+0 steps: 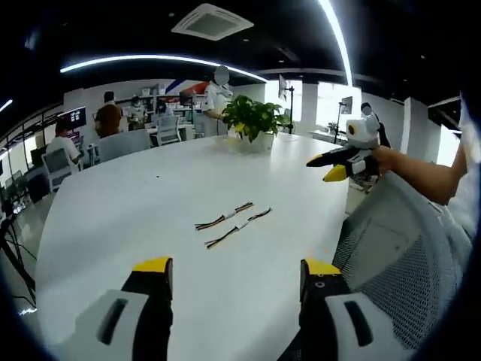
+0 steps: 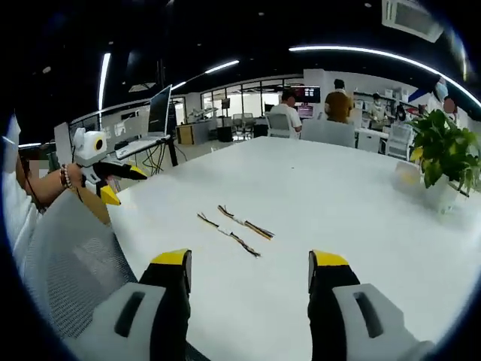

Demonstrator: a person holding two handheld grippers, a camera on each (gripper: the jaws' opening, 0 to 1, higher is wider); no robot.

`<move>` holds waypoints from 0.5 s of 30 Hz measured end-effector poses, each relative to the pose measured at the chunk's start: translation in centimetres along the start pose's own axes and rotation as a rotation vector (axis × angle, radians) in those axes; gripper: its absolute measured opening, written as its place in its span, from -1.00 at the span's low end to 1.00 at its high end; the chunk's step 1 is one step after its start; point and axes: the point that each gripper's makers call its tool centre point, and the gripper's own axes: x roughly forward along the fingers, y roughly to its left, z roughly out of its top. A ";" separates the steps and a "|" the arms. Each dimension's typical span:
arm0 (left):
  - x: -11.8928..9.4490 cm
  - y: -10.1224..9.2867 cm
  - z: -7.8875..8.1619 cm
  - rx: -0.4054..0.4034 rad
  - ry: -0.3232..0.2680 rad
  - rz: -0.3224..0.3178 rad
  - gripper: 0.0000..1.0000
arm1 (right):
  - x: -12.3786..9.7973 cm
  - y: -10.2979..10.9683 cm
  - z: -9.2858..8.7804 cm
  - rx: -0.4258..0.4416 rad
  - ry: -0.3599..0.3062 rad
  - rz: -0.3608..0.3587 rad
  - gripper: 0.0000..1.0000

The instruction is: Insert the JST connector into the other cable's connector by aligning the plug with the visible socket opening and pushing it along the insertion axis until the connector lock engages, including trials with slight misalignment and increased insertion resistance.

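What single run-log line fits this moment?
stage: pre-grasp | left gripper: open | right gripper: open | two cables: side by side, unmated, on white table

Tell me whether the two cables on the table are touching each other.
Apart. In the left gripper view a strip of white table shows between the upper cable and the lower cable along their whole length; they lie side by side.

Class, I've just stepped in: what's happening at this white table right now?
A person holds a pair of tongs in each hand above a white table. Both the left tongs and the right tongs are open and hold nothing. Two short cables lie side by side on the table, the nearer cable and the farther cable, apart from each other and untouched. A potted plant stands at the far edge. Nothing has been picked up or plugged together yet.
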 end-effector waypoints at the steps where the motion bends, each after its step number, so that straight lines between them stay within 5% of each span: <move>1: -0.4 -0.1 -0.3 -0.001 0.001 0.004 0.34 | -0.3 0.0 0.1 0.010 -0.016 -0.006 0.23; 10: -2.0 -0.9 -1.5 -0.109 -0.027 0.032 0.35 | -2.6 0.7 -1.9 0.050 -0.013 -0.027 0.23; 15: -2.1 -0.9 -1.9 -0.124 -0.016 0.054 0.34 | -2.8 1.2 -3.3 0.016 0.047 -0.036 0.25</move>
